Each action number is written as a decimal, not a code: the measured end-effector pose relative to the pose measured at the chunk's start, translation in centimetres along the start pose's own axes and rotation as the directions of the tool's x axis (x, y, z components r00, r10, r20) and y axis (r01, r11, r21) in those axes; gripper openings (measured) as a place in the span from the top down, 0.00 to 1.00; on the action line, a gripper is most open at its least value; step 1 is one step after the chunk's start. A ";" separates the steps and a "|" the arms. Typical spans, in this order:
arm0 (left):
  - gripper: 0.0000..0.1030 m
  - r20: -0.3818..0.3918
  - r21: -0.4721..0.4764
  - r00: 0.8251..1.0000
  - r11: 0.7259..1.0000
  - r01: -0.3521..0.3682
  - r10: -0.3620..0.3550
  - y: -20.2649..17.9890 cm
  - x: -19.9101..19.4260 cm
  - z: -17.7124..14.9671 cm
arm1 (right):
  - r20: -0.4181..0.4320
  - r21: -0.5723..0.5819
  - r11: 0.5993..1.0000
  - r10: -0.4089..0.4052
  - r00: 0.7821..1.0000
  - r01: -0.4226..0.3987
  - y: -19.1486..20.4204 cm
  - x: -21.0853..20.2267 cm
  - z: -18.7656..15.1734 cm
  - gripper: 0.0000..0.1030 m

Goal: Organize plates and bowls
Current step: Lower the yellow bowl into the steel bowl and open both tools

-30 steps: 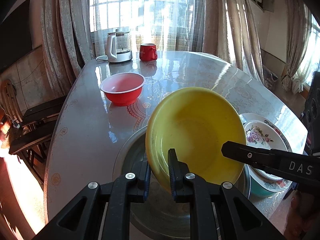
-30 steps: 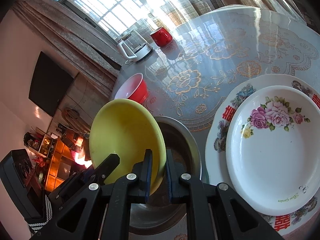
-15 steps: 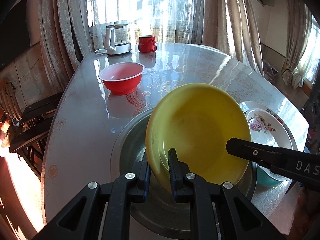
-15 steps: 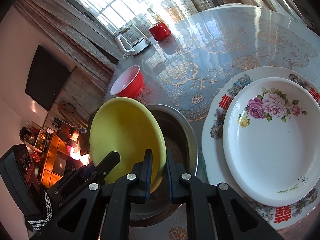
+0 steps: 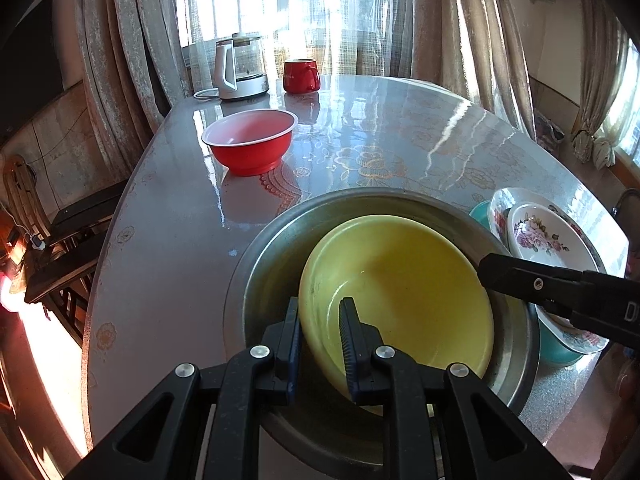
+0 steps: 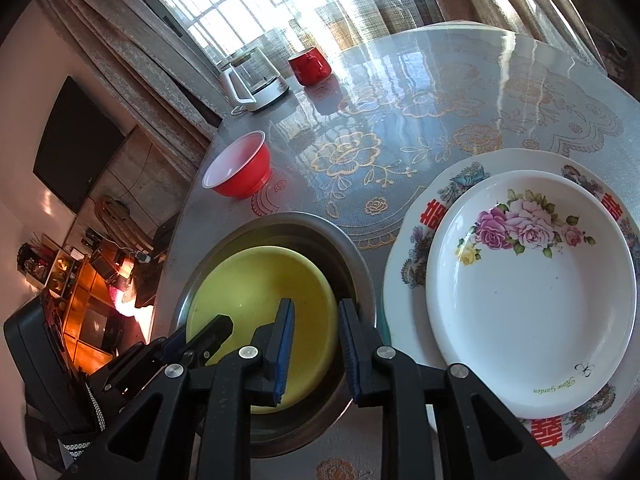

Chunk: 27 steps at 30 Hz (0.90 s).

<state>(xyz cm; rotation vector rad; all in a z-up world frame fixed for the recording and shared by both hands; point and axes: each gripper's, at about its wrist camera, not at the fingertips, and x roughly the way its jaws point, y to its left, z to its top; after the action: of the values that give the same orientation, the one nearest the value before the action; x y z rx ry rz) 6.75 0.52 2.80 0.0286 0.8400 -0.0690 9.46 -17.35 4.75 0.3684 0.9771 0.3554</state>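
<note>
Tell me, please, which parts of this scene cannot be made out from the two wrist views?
- Steel basin floor, both views: covered by the yellow bowl lying in it.
- Teal bowl, left wrist view: only slivers show beneath the stacked floral plates; its inside is hidden.
- Shelf contents, right wrist view, lower left: too small and blurred.

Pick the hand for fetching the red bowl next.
Left, probably. The red bowl sits on the left gripper's side of the table, with clear tabletop between. The right gripper is beside the flowered plates, with the metal basin in its way.
</note>
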 end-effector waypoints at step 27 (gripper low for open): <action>0.37 0.087 -0.130 0.996 0.992 -0.002 0.013 4.0 -2.7 1.2 | 0.023 -0.002 0.999 0.042 0.999 -0.042 0.3 -0.3 -0.3 0.76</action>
<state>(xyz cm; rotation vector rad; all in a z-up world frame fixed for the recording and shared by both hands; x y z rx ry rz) 6.14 4.54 5.60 -0.0931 0.7547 -0.0087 9.02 -17.20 5.00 0.3920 0.9473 0.3892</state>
